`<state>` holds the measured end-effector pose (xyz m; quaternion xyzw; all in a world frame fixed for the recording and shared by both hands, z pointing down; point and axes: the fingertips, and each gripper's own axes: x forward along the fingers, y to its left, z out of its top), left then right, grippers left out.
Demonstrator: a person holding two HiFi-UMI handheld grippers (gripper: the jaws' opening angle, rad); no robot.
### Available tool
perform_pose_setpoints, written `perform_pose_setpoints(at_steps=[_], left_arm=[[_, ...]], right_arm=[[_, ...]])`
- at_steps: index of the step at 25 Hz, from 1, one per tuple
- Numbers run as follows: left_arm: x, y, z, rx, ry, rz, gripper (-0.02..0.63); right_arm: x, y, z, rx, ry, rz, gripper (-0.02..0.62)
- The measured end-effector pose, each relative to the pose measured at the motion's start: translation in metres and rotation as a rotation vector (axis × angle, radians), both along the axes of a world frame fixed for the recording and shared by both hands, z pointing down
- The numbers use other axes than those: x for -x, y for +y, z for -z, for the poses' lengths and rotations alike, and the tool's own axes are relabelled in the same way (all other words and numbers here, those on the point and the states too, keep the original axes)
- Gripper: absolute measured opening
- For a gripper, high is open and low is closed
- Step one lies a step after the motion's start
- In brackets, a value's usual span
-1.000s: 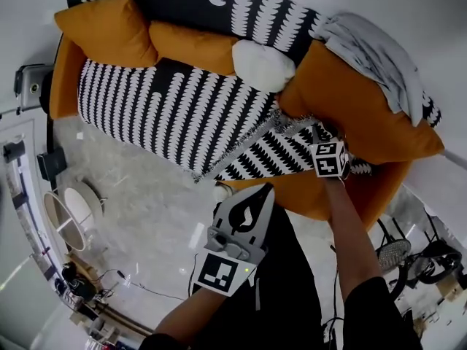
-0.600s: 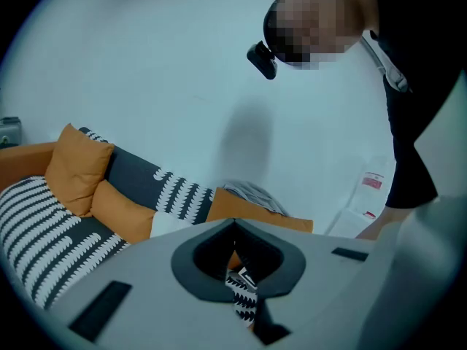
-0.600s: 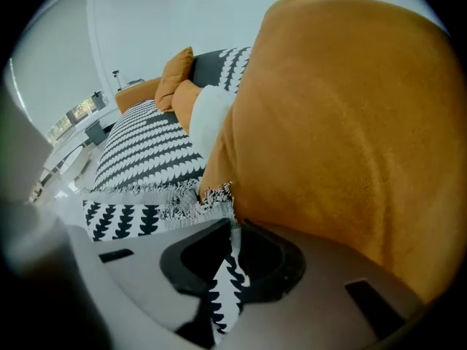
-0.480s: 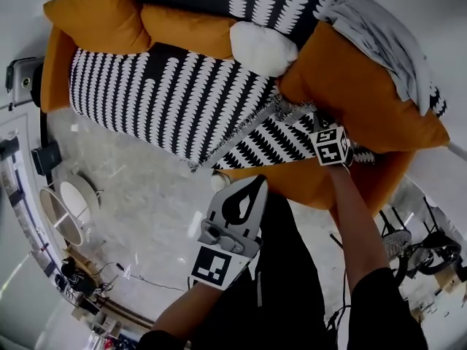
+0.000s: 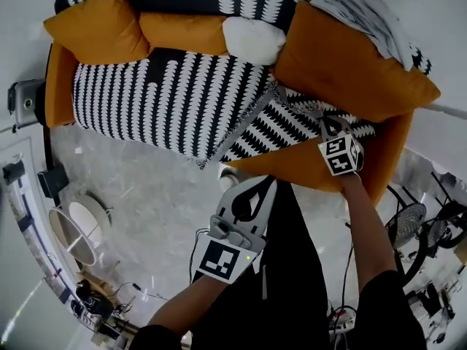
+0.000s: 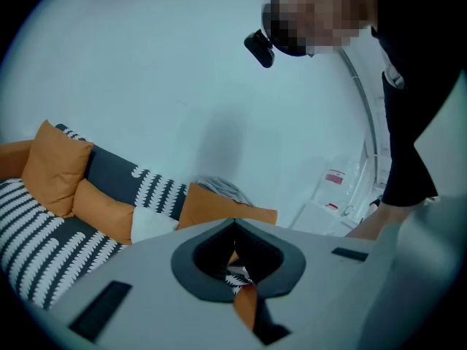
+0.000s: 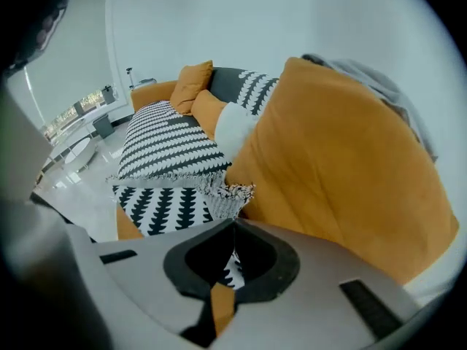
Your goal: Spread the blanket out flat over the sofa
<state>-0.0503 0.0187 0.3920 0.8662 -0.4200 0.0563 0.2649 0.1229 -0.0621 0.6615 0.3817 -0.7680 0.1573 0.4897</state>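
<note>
The black-and-white patterned blanket [image 5: 168,100] lies over the orange sofa [image 5: 314,173], covering its seat, with a fold ridge running to a fringed corner [image 5: 303,109] at the right. My right gripper [image 5: 328,122] sits at that corner, over the right part of the seat. In the right gripper view the bunched fringed corner [image 7: 219,194] narrows into the shut tips of my right gripper [image 7: 233,223]. My left gripper [image 5: 264,187] hangs over the floor in front of the sofa, shut and empty. In the left gripper view, that gripper [image 6: 235,222] points toward the sofa.
Two orange cushions [image 5: 95,28] [image 5: 182,33] and a white one [image 5: 252,39] line the backrest. A large orange cushion [image 5: 343,68] with a grey throw [image 5: 357,17] is behind the right gripper. A round white lamp [image 5: 76,232], cables and a fan [image 5: 408,221] are on the floor.
My right gripper has drawn back toward the sofa's front right with the blanket corner. The left gripper has stayed shut over the floor. The head view has shifted a little.
</note>
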Motion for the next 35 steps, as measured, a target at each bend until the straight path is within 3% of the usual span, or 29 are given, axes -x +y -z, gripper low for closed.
perform_pose_setpoints(at_steps=[13, 23, 30, 35], left_arm=[[-0.018, 0.147, 0.038, -0.017, 0.018, -0.255, 0.009], [-0.082, 0.193, 0.044, -0.021, -0.008, -0.300, 0.009], [-0.147, 0.224, 0.050, -0.028, -0.019, -0.282, 0.009], [-0.191, 0.244, 0.043, 0.002, -0.020, -0.298, 0.009]], right_arm=[[-0.068, 0.171, 0.076, -0.031, 0.022, -0.234, 0.038], [-0.154, 0.273, 0.067, 0.040, 0.035, -0.327, 0.038], [-0.218, 0.334, 0.055, 0.115, 0.001, -0.317, 0.037], [-0.234, 0.382, 0.047, 0.162, -0.037, -0.294, 0.037]])
